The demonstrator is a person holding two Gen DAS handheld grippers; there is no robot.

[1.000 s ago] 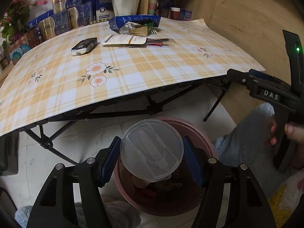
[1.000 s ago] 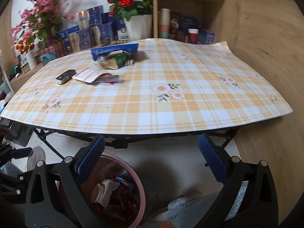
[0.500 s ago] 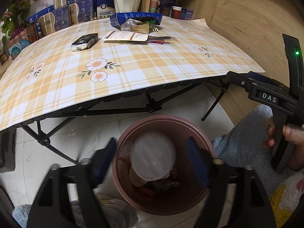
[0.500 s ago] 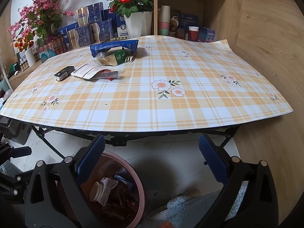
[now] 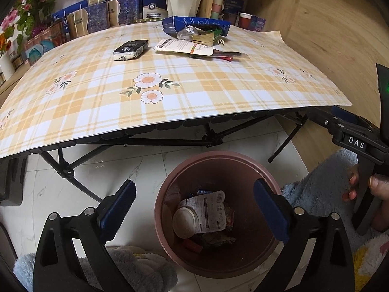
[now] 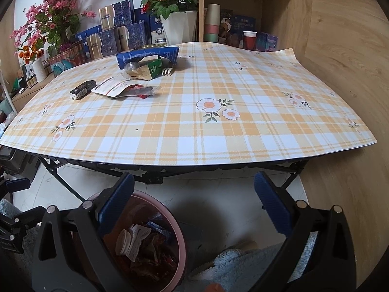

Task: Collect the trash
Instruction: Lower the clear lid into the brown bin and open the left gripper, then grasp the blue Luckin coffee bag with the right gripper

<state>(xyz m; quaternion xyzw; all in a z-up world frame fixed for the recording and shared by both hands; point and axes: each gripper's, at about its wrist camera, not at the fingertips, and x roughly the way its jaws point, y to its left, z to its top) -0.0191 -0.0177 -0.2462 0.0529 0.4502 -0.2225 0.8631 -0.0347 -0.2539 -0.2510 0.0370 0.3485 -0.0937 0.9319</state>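
My left gripper [image 5: 193,209] is open and empty, right above the pink trash bin [image 5: 170,187] on the floor. A clear plastic cup [image 5: 184,221] lies inside the bin on other trash. My right gripper [image 6: 194,209] is open and empty, below the table's front edge, with the bin [image 6: 181,238] at its lower left. On the checked table lie a black packet [image 5: 131,48], a white pouch [image 5: 184,47], a red-and-black wrapper [image 5: 226,55], a blue carton [image 5: 194,24], a crumpled bag and green pack [image 5: 199,35].
The folding table [image 5: 218,102] has black crossed legs [image 5: 136,143] behind the bin. Boxes, flower pots and a wooden shelf with cups [image 6: 233,31] stand at the back. The right gripper's body [image 5: 352,141] shows at the right. A fluffy rug [image 5: 323,189] lies on the floor.
My left gripper opened and let go of the clear cup, which dropped into the bin. The right gripper has barely moved.
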